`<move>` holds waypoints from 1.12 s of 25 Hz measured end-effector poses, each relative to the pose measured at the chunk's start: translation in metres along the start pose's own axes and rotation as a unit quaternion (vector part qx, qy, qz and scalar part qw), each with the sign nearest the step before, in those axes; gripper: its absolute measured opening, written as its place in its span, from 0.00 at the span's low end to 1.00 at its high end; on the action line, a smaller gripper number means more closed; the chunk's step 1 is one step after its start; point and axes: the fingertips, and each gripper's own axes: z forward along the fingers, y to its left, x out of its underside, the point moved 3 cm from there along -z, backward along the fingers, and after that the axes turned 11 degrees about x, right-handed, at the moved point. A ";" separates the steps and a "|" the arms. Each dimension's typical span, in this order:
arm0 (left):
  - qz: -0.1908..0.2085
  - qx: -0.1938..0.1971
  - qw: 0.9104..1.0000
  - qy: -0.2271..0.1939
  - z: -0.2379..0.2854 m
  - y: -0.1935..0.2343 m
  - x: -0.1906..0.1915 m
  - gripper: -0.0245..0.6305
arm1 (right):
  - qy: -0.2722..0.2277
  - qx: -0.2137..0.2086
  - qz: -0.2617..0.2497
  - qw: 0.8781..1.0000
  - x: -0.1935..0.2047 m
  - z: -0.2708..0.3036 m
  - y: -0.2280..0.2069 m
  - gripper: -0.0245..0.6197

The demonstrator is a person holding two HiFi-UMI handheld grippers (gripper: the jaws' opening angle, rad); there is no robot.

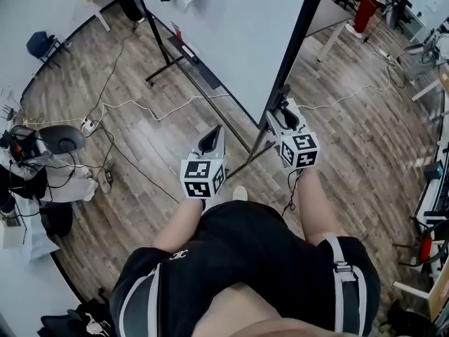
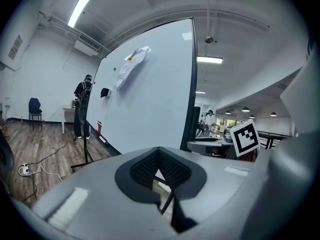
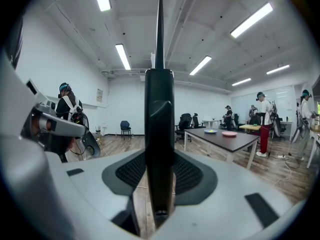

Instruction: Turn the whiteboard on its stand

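The whiteboard (image 1: 231, 34) stands on its black wheeled stand (image 1: 172, 62), seen from above with its black side frame (image 1: 296, 41) nearest me. My right gripper (image 1: 283, 111) is shut on that frame; in the right gripper view the black frame (image 3: 159, 129) runs upright between the pads. My left gripper (image 1: 212, 137) hangs free to the left of the frame, its fingers together and holding nothing. In the left gripper view the whiteboard's white face (image 2: 150, 109) fills the middle, with a crumpled paper (image 2: 131, 63) and a black eraser (image 2: 105, 92) stuck on it.
White cables (image 1: 140, 107) and a power strip (image 1: 88, 125) lie on the wooden floor. Equipment (image 1: 42, 160) is piled at the left, with a blue chair (image 1: 42, 44) beyond it. Tables (image 1: 330, 12) and people stand at the right. A person (image 2: 82, 104) stands by the board's far end.
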 end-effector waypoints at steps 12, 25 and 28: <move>-0.001 0.043 0.999 0.009 -0.051 -0.050 0.037 0.05 | -0.017 0.061 0.035 0.997 0.024 -0.080 -0.033 0.30; 0.013 0.118 0.992 0.031 -0.069 -0.132 0.057 0.05 | -0.015 0.125 0.051 0.991 0.048 -0.179 -0.075 0.29; 0.014 0.127 0.991 0.035 -0.063 -0.153 0.063 0.05 | -0.012 0.129 0.053 0.990 0.054 -0.198 -0.081 0.29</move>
